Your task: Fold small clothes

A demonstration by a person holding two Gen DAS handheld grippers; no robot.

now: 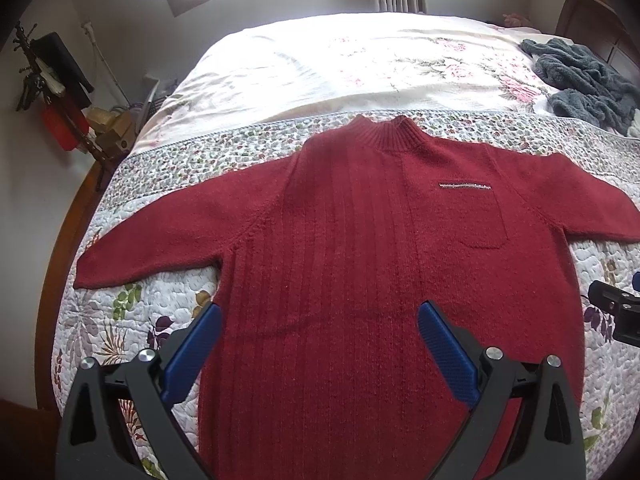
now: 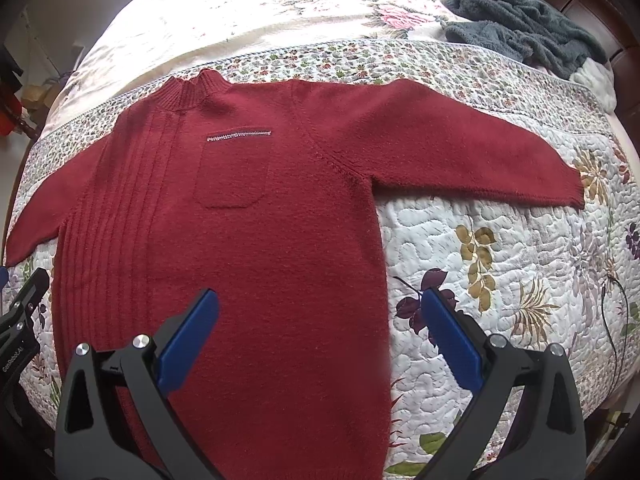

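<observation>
Sweater [image 1: 352, 240] lies flat on the quilt [image 2: 500, 260]; both grippers [image 1: 320, 344] [image 2: 320, 336] gape empty. We pinch one sleeve cuff [image 2: 568, 184] first, folding inward squarely.

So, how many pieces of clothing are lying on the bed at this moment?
2 for certain. The red sweater lies spread flat on the quilt, nearest both open grippers. A crumpled grey fleecy garment sits at the far right of the bed; something white beside it may be a third.
</observation>
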